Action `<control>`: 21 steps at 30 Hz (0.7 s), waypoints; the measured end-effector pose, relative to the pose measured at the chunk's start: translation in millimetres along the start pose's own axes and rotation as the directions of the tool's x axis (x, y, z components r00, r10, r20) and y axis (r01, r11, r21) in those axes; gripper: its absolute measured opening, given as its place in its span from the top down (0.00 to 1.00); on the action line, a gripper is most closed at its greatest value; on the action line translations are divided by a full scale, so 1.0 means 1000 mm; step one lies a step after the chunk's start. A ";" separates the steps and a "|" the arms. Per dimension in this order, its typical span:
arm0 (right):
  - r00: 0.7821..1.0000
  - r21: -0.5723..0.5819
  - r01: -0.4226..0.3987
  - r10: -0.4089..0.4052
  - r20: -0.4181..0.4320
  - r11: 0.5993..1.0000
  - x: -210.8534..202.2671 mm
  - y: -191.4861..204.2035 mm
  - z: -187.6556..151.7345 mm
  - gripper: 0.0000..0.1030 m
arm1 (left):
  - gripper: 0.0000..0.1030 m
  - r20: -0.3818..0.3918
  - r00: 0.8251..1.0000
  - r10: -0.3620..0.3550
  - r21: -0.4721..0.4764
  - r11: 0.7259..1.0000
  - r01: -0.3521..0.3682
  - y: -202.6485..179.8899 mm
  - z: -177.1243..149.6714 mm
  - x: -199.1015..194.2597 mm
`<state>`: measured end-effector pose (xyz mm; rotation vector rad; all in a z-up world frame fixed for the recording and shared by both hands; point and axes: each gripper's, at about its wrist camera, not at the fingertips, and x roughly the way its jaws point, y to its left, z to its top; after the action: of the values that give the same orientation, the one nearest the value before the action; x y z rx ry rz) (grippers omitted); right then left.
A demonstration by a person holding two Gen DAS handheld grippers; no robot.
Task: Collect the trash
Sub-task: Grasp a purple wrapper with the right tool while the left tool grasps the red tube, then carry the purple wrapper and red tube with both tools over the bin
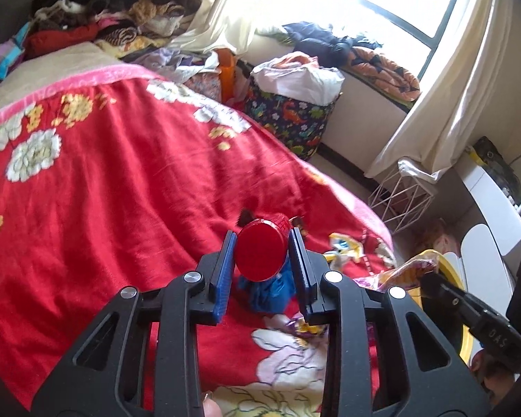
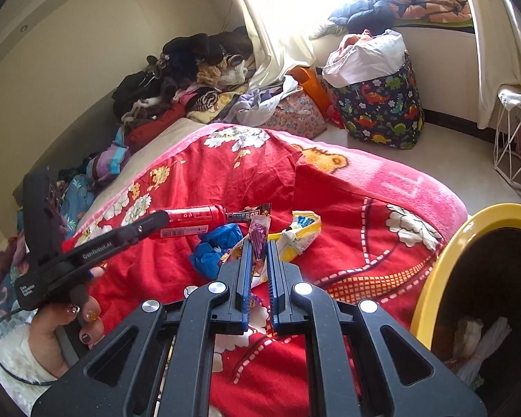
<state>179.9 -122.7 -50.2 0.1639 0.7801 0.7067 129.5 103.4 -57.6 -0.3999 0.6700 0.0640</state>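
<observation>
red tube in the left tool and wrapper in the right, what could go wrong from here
1. The left tool grips the red tube near one end, so the smooth, round tube may pivot or slip out on the way to the yellow bin.
2. The right tool pinches only a thin purple wrapper; it could slide free, or drag the neighbouring yellow packet along.
3. Both tools sit close over the same pile on the red blanket, so they might bump.

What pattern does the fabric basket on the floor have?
The fabric basket is dark navy with colourful dinosaurs, clearest in the right wrist view.
</observation>
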 end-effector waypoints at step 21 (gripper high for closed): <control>0.995 0.097 0.035 -0.045 0.093 0.995 -0.052 -0.041 0.002 0.92 | 0.78 0.022 0.990 -0.138 0.113 0.984 0.135 -0.073 0.003 -0.019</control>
<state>176.8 -186.5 -33.7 0.2657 0.7241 0.6197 130.0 38.5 -19.5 -0.3359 0.6128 -0.0969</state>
